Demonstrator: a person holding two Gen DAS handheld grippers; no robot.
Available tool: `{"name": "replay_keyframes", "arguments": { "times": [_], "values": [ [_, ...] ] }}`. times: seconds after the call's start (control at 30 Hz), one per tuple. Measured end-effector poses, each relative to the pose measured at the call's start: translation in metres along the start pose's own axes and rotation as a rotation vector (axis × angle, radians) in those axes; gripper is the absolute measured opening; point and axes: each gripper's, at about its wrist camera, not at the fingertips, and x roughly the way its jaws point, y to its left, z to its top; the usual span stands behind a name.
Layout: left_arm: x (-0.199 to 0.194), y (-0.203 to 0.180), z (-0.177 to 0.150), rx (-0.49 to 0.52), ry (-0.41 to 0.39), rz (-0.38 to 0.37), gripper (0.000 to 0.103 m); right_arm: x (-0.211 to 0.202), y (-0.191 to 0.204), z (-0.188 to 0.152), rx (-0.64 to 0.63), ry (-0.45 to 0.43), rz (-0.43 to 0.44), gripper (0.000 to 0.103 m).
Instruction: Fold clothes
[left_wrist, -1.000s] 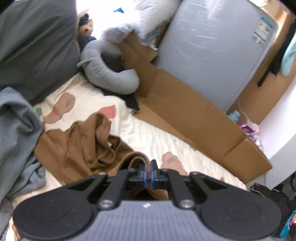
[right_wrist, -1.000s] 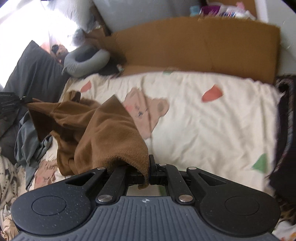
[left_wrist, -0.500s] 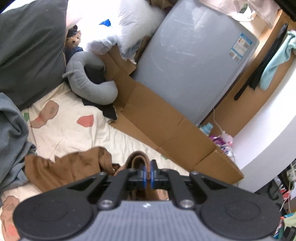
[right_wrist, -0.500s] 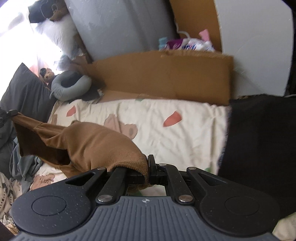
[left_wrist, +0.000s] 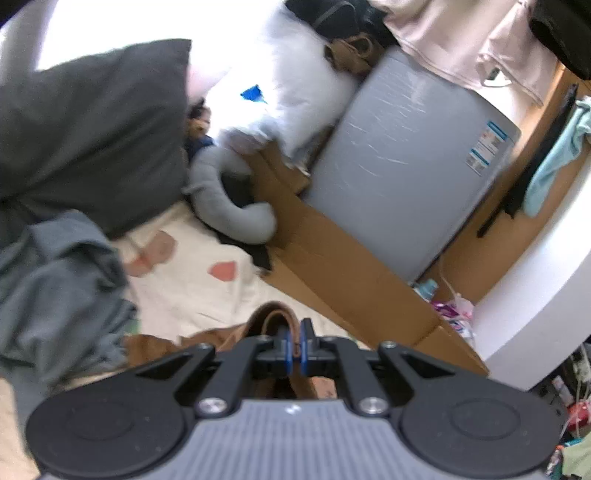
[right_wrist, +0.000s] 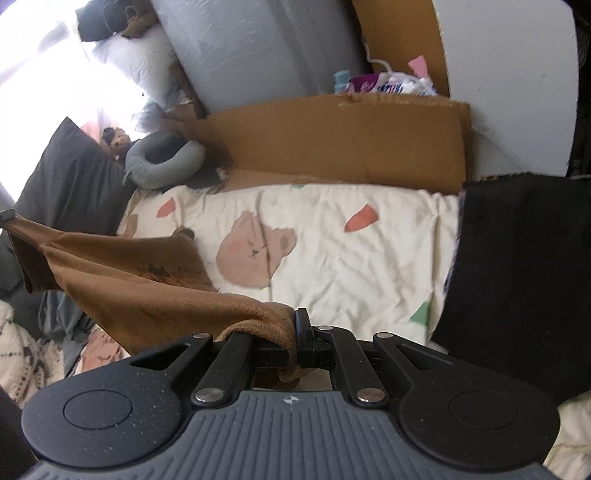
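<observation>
A brown garment (right_wrist: 147, 295) hangs stretched above the cream bear-print bedsheet (right_wrist: 332, 266), held at two ends. My right gripper (right_wrist: 297, 325) pinches one edge of it; its jaws are opening a little, with the cloth still between the pads. The far corner runs off to the left edge, where the tip of my left gripper (right_wrist: 6, 214) holds it. In the left wrist view my left gripper (left_wrist: 294, 334) is shut on a brown hem loop (left_wrist: 271, 319). The rest of the garment droops below it, mostly hidden by the gripper body.
A heap of grey clothes (left_wrist: 55, 288) and a dark pillow (left_wrist: 92, 129) lie on the left. A grey neck pillow (left_wrist: 225, 206), flattened cardboard (left_wrist: 332, 258) and a tall grey appliance (left_wrist: 406, 166) line the far side. Black cloth (right_wrist: 517, 277) covers the bed's right end.
Both grippers have risen and spread apart, lifting the brown garment off the sheet and pulling it taut. More of the bear print now shows beneath it.
</observation>
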Motion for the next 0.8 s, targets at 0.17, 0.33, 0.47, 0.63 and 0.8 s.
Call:
{"name": "replay_keyframes", "arguments": {
  "times": [0.17,0.33,0.47,0.63,0.8],
  "values": [
    [-0.03,0.034,0.006,-0.014,-0.034,0.08,0.004,0.01,0.007,-0.018,0.009,0.05,0.009,0.006],
    [-0.056,0.066,0.013,-0.026,-0.054,0.166,0.004,0.016,0.006,-0.03,0.026,0.072,0.008,0.008],
    [-0.072,0.088,0.013,-0.026,-0.056,0.229,0.004,0.022,0.004,-0.035,0.033,0.092,0.007,0.008],
    [-0.093,0.114,0.009,-0.041,-0.066,0.316,0.004,0.032,0.006,-0.036,0.03,0.104,0.017,0.008],
    [-0.111,0.136,0.004,-0.05,-0.066,0.385,0.004,0.05,0.01,-0.036,0.022,0.124,0.033,0.01]
  ]
}}
